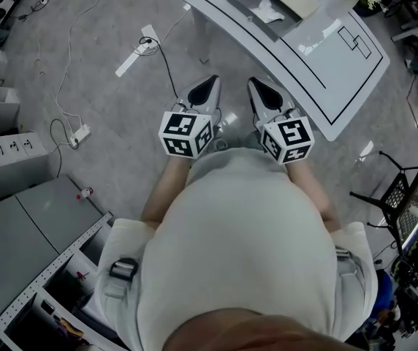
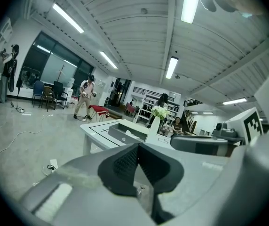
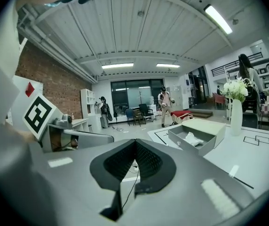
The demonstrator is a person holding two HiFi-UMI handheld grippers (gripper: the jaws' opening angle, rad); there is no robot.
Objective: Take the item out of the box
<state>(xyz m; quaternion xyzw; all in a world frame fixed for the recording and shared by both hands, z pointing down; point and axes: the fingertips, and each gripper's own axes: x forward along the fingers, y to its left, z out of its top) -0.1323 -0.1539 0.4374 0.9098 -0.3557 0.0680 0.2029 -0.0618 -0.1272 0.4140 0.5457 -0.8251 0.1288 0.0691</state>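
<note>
Well, left gripper (image 1: 207,88) and right gripper (image 1: 259,88) hovered side by side short of the white table (image 1: 340,72), jaws closed, empty; crumpled white item (image 1: 270,11) lay in the grey box (image 1: 241,4).

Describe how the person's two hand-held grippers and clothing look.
The left hand-held gripper and the right hand-held gripper are both light grey and taper to a point, with dark ribbed pads inside. Each carries a white cube printed with black square markers. The person wears a pale short-sleeved top with dark strap buckles at the shoulders.
</note>
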